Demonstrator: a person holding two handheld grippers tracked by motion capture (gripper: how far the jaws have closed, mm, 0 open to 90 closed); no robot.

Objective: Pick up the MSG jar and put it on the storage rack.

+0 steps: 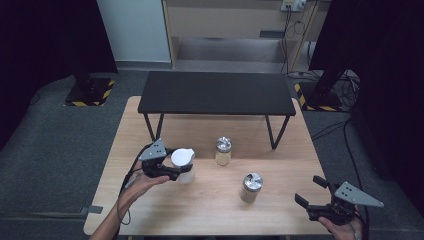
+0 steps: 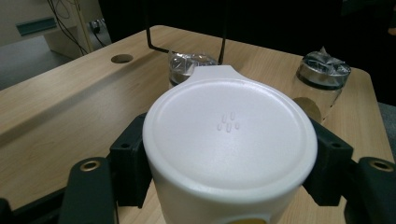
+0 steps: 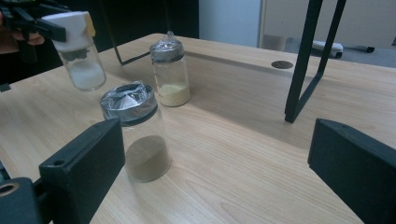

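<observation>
Closest to you, in the left gripper view, the white lid (image 2: 229,140) of a glass jar sits squarely between your black jaws, whose pads press on it from both sides: your left gripper (image 1: 176,166) is pinching the white-lidded jar (image 1: 184,165) by its cap. In the right gripper view that jar (image 3: 80,51) hangs tilted, its base clear of the wood, with white powder in the bottom.

Your right gripper (image 1: 309,192) has its jaws spread wide, holding and touching nothing; the jar with brown powder (image 3: 140,137) stands just ahead of them, near the left jaw.

Your left hand (image 1: 142,184) comes in from the bottom edge, forearm angled up towards the middle, gripper pointing right. Your right hand (image 1: 345,230) rests at the near right corner, gripper pointing left and slightly away from you.

The table (image 1: 210,210) is light wood. The jar with yellow powder (image 1: 223,151) stands near its middle, well apart from the brown one (image 1: 251,187), both capped with crinkled foil. A low black bench (image 1: 217,92) stands across the far half of the table. Beyond lie grey carpet, dark curtains at both sides and a pale wooden cabinet (image 1: 225,20).
</observation>
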